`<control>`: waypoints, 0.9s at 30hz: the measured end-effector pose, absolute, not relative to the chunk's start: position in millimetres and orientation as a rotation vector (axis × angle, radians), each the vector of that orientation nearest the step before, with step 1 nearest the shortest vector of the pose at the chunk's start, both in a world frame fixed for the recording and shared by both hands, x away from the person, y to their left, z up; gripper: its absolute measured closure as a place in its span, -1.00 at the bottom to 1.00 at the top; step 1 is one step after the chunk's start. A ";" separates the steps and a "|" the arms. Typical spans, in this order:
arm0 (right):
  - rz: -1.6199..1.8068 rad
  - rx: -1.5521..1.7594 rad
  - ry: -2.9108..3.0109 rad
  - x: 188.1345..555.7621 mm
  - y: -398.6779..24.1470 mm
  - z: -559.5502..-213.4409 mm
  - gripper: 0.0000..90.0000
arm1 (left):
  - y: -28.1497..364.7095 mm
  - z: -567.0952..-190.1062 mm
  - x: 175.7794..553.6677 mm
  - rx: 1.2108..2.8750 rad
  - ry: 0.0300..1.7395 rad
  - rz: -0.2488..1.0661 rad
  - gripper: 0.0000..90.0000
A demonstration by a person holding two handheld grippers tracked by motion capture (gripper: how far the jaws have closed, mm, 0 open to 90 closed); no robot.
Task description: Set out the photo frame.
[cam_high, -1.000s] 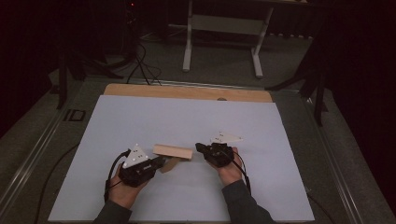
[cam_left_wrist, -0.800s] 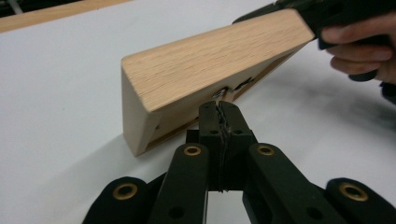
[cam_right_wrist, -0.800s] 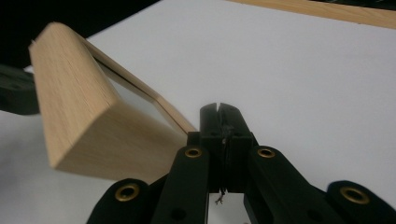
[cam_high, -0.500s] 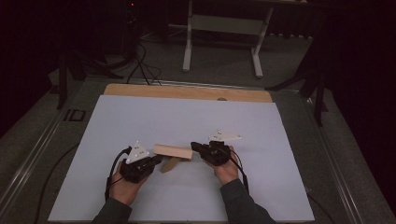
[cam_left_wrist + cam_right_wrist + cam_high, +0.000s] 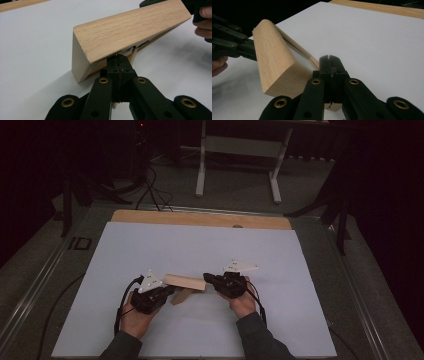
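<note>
Left tool (image 5: 167, 292) and right tool (image 5: 209, 279) both closed, each at one end of the wooden block (image 5: 185, 282), over white table (image 5: 200, 245).

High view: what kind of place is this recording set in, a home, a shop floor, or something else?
Most likely a lab or recording studio bench. A white sheet covers a wooden tabletop, dark surroundings ring it, cables trail over the floor, and a metal stand frame sits behind. Two hand-held grippers work a wooden block.

A pale oak-grained wooden block (image 5: 184, 281) lies on a plain white sheet (image 5: 200, 250) between black, brass-riveted grippers.
</note>
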State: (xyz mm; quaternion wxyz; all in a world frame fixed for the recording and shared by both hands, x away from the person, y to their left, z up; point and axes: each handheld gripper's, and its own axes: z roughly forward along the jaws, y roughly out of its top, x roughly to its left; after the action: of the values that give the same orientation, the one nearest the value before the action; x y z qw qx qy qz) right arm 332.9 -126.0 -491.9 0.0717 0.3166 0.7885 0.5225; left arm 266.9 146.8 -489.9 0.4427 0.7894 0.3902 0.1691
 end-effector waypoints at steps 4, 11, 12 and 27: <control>1.564 0.936 2.378 331.1 -125.2 -491.4 0.99 | 145.8 -490.2 267.8 1.960 0.969 0.416 0.99; 1.549 0.908 2.391 326.8 -123.1 -490.3 0.99 | 144.2 -490.7 269.3 1.959 0.971 0.413 0.99; 1.546 0.901 2.392 326.1 -122.7 -490.2 0.99 | 143.8 -490.9 269.6 1.958 0.972 0.412 0.99; 1.527 0.861 2.413 317.9 -118.4 -488.6 0.99 | 137.0 -491.1 269.3 1.970 0.957 0.407 0.99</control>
State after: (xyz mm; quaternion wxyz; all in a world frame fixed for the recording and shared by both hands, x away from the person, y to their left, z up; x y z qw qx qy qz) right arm 317.9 -118.4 -488.6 0.0795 0.2879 0.8065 0.5103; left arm 269.3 137.0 -491.1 0.4413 0.7935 0.3857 0.1639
